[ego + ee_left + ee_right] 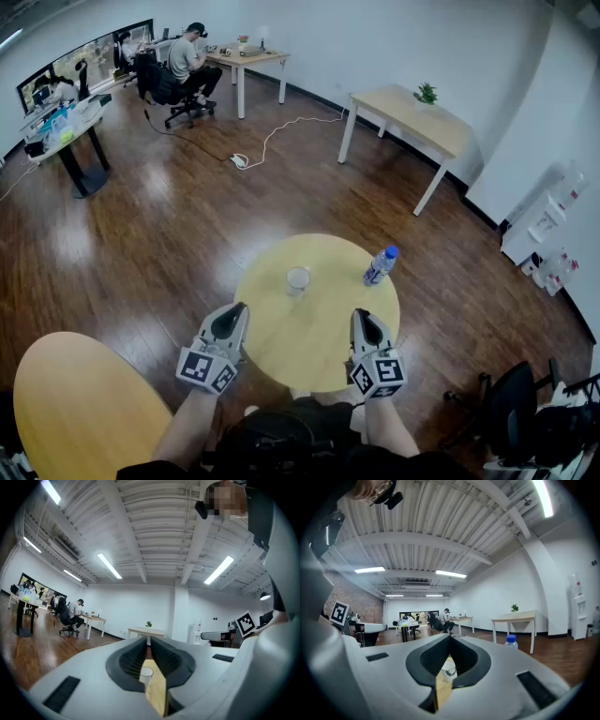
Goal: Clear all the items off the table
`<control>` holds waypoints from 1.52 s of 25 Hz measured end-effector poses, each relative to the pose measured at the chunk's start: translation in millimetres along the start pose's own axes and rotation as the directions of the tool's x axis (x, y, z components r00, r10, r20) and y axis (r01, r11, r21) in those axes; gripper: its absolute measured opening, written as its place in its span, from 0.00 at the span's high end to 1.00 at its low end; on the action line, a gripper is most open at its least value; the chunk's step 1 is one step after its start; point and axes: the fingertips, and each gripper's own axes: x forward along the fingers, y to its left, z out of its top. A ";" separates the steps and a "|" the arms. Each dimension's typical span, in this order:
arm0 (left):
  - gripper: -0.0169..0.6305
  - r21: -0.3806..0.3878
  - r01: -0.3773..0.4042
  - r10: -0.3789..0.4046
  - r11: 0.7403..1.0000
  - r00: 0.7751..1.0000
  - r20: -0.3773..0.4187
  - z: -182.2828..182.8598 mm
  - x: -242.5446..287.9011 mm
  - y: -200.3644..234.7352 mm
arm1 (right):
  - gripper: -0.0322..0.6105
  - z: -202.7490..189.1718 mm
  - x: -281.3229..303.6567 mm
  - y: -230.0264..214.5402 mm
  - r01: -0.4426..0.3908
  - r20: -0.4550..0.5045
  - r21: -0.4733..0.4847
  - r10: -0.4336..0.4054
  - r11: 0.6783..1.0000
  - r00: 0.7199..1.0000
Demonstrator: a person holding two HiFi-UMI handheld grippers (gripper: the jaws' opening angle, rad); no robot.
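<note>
Head view looks steeply down on a round wooden table [314, 361] that stands on a dark, glossy wood floor [178, 234]. Two things are on it. A clear cup [298, 278] stands upright near the middle. A water bottle [380, 266] with a blue cap stands toward the far right edge, well apart from the cup. The cup looks empty, though it is too small here to be sure. The left gripper [236, 312] is held over the near left edge of the table and the right gripper [362, 317] over the near right edge, both pointing away from the person. Neither touches the cup or the bottle. In the left gripper view the two jaws meet at their tips, clenched with nothing between them; the cup and a strip of tabletop show through the hollow behind the tips. The right gripper view shows the same: jaws pressed together and empty, the cup seen through the hollow, the bottle off to the right beyond them. A second round table [75, 403] sits at the near left. Farther off, a rectangular table [412, 122] carries a small plant [427, 93]. A white cable [272, 136] trails across the floor. A person [187, 58] sits on a chair at a desk by the far wall. A black office chair [520, 412] stands at the near right.
</note>
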 end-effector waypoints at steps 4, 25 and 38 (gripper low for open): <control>0.53 -0.005 0.018 -0.018 1.000 1.000 -0.020 -9.6 35.9 -4.6 | 0.94 -1.4 14.9 -33.1 -0.001 -0.013 0.018 0.001 1.000 1.000; 0.20 -0.044 0.095 -0.104 0.994 0.940 -0.325 -153.4 171.9 -9.5 | 0.94 -57.5 68.6 -91.9 -0.054 -0.189 0.021 0.057 0.998 0.980; 0.20 0.026 0.026 -0.013 0.999 0.914 -0.405 -243.3 182.1 10.3 | 0.94 -144.7 64.1 -86.6 -0.087 -0.351 0.070 0.106 0.994 0.930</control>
